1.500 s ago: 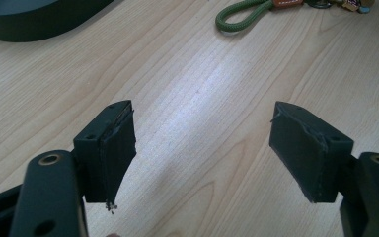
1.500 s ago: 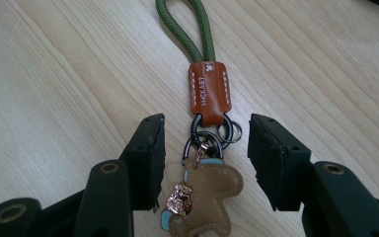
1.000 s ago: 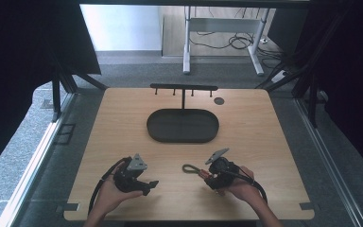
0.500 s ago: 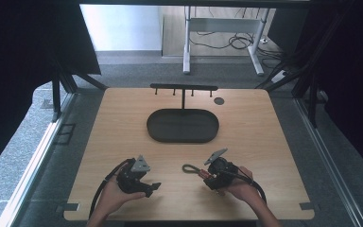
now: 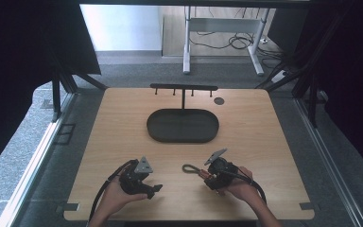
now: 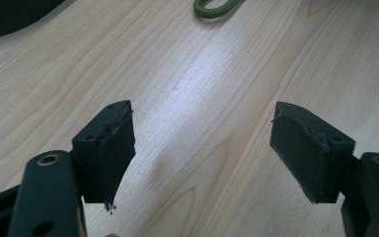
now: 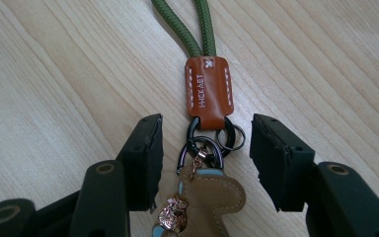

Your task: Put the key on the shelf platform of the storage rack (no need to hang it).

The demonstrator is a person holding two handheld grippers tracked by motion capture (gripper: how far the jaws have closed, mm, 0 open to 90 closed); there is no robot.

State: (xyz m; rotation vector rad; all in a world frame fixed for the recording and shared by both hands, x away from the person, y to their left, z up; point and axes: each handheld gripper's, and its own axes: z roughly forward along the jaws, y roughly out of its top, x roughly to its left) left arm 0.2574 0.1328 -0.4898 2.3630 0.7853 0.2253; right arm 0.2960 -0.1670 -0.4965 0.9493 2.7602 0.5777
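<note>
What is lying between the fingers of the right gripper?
Between the open right gripper fingers lies a keychain: black clasp, small ring and tan charm below an orange leather tab on a green cord loop. The charm's lower end is cut off.

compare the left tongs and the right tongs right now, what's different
The left tongs have only bare wood between their jaws, while the right tongs straddle a keychain with an orange leather tab and green cord loop. The left jaws stand wider apart than the right jaws. The left tongs point away from the cord; the right tongs point at it. Both are open, hand-held low over the table.
</note>
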